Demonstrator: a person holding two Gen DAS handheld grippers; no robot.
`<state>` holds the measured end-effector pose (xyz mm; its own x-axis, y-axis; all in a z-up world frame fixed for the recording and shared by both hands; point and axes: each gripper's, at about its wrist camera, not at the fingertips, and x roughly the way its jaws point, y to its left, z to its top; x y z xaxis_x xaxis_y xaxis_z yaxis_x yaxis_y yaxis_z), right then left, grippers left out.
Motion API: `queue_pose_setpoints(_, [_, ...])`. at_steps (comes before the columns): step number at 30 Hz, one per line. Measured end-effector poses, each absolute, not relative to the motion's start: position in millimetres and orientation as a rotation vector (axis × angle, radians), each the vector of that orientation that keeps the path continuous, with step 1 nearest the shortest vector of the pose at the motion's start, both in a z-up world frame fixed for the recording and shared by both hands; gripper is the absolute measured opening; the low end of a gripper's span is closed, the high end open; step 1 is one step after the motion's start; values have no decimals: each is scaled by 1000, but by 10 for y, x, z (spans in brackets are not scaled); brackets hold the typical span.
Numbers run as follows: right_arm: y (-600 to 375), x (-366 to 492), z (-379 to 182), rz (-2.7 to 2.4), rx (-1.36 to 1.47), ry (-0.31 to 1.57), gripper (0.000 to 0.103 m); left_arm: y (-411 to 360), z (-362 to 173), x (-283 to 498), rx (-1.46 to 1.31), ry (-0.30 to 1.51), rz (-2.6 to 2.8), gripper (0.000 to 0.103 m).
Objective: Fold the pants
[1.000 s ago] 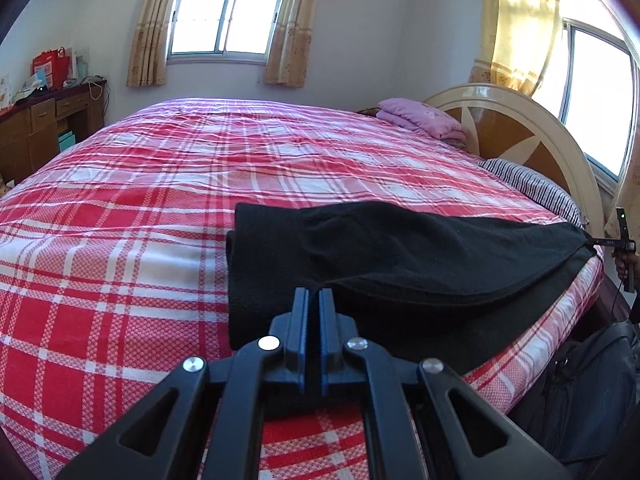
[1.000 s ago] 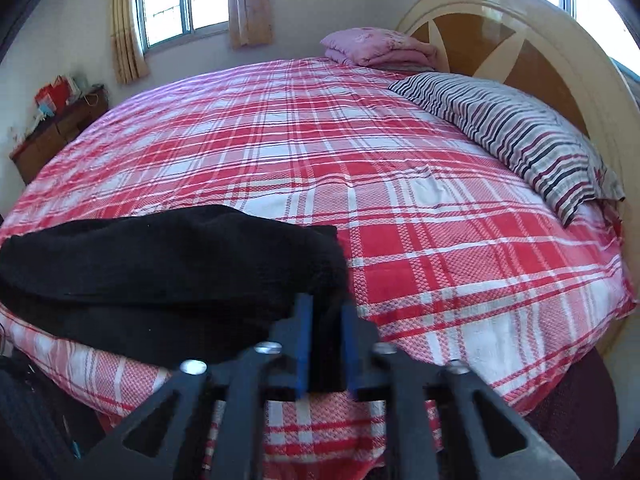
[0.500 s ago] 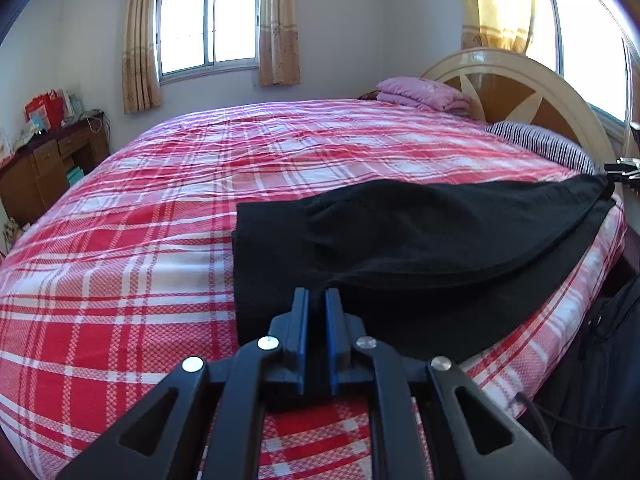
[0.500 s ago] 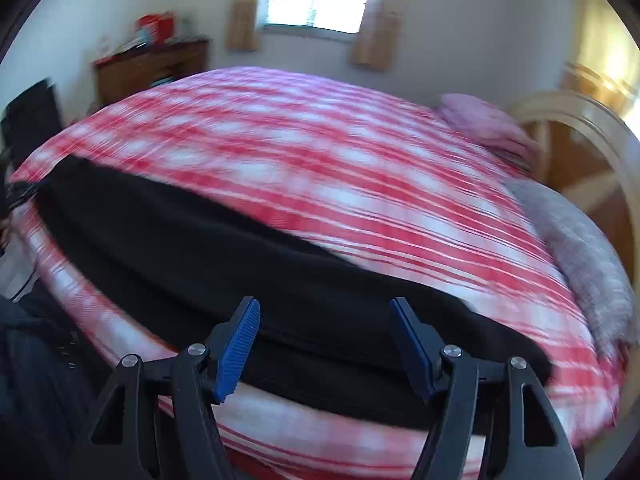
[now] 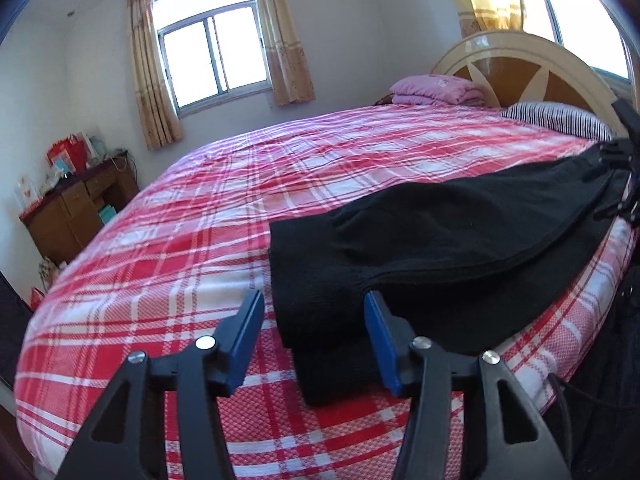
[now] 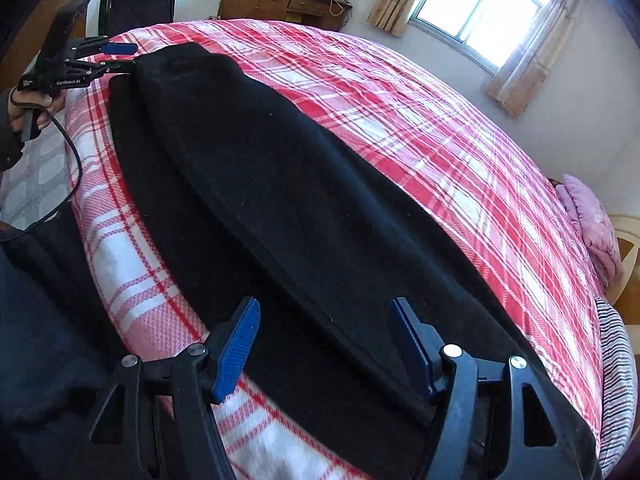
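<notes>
Black pants (image 5: 440, 240) lie folded lengthwise along the near edge of a bed with a red and white plaid sheet (image 5: 180, 248). My left gripper (image 5: 314, 336) is open, its blue pads either side of the pants' leg end, holding nothing. My right gripper (image 6: 324, 344) is open over the other end of the pants (image 6: 280, 208), empty. The left gripper also shows in the right wrist view (image 6: 116, 58), at the far end of the pants. Part of the right gripper shows at the right edge of the left wrist view (image 5: 624, 176).
A striped pillow (image 5: 560, 120) and a folded pink blanket (image 5: 436, 90) lie by the round headboard (image 5: 520, 68). A wooden desk (image 5: 76, 208) with clutter stands by the far wall. A black chair (image 6: 140, 0) and dark bags stand beside the bed.
Both grippers have opened and let go of the pants. The pants now lie flat on the bed. The right gripper has swung round to look along the pants' length.
</notes>
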<state>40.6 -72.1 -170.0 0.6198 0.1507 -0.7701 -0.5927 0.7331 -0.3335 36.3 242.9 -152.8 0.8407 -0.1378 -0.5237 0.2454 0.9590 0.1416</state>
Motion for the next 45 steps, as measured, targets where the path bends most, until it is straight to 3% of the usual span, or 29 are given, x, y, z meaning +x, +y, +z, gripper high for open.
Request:
queue_pose_setpoints(9, [-847,524,-1765,421,-591,808,63,2395,-1587,542,175,592,-228,54])
queue_pose_setpoints(13, [-772,534,-1800,430,-619,796,44,2363,-1653,596,174,626,-234,38])
queue_pose_setpoints(14, [-748,538,-1800,433,-629,793,36,2355,-1649,590,175,623,-243,27])
queue_pose_setpoints(17, [-673,492,-1784,438,-663,768,9,2322,-1603,575,181,624,-255,15])
queue_pose_setpoints(21, [-667,416,-1599,467,-637,736,4,2341,-1412,492,154,590,-296,14])
queue_pose_setpoints(27, [-777,207,-1405,503,-616,714,3,2435,-1190,325,127,551,-361,14])
queue_pose_setpoints(37, [-653,216,-1917,527,-673,826,4,2459,-1612,343,162,670,-386,14])
queue_pose_setpoints(40, [-663,296,-1885,539,-630,845,4,2472,-1582,324,167,666,-375,21])
queue_pose_setpoints(41, [-682,310,-1866,544,-622,854,7,2481,-1571,309,174,664,-370,23])
queue_pose_setpoints(43, [-713,298,-1828,550,-625,862,24,2519,-1538,266,205,656,-341,27])
queue_pose_setpoints(44, [-740,264,-1804,556,-628,866,46,2559,-1518,239,212,654,-329,37])
queue_pose_setpoints(45, [-780,235,-1752,575,-618,870,60,2617,-1491,208,210,647,-317,38])
